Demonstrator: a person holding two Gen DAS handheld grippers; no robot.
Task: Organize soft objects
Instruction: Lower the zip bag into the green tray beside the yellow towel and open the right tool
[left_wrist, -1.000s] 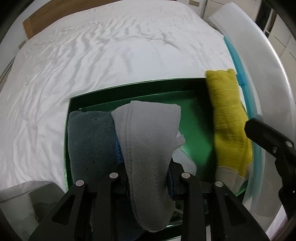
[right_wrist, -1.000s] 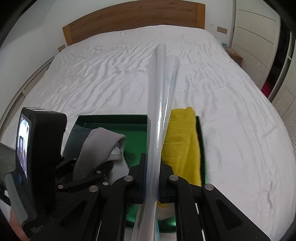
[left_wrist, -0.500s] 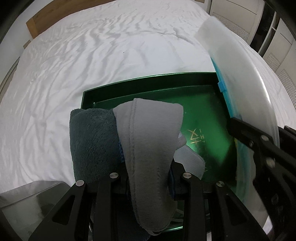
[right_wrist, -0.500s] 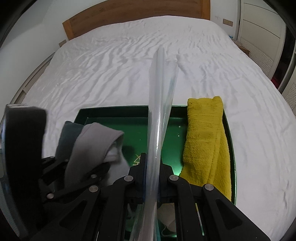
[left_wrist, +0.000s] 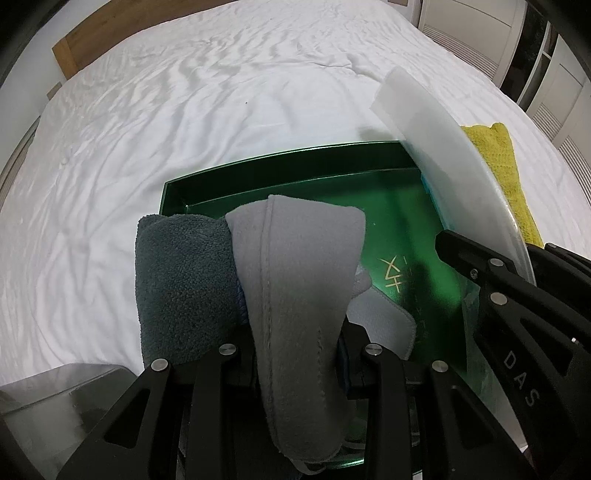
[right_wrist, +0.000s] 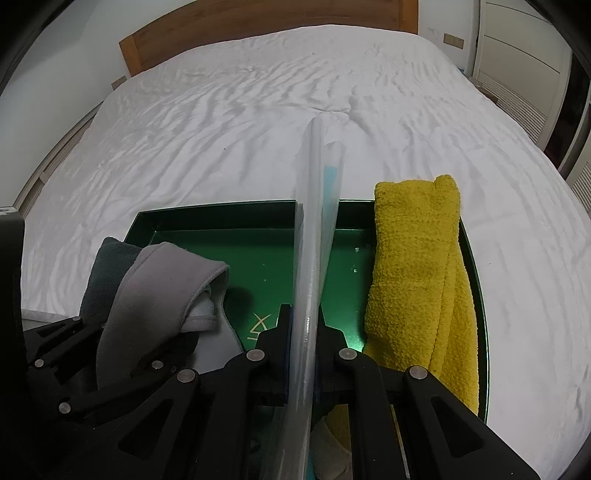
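My left gripper is shut on a folded grey cloth, which hangs over the near part of a green tray on the bed. A dark teal towel lies at the tray's left side, against the grey cloth. My right gripper is shut on a clear plastic zip bag that stands up edge-on over the tray. A rolled yellow towel lies along the tray's right side. In the left wrist view the bag partly hides the yellow towel.
White rumpled bedsheet surrounds the tray, with a wooden headboard at the far end. Wardrobe doors stand to the right. A glossy grey object sits at the lower left of the left wrist view.
The right gripper has come down toward the tray with the bag, which now stands between the grey cloth and the yellow towel. The left gripper has stayed put with the grey cloth.
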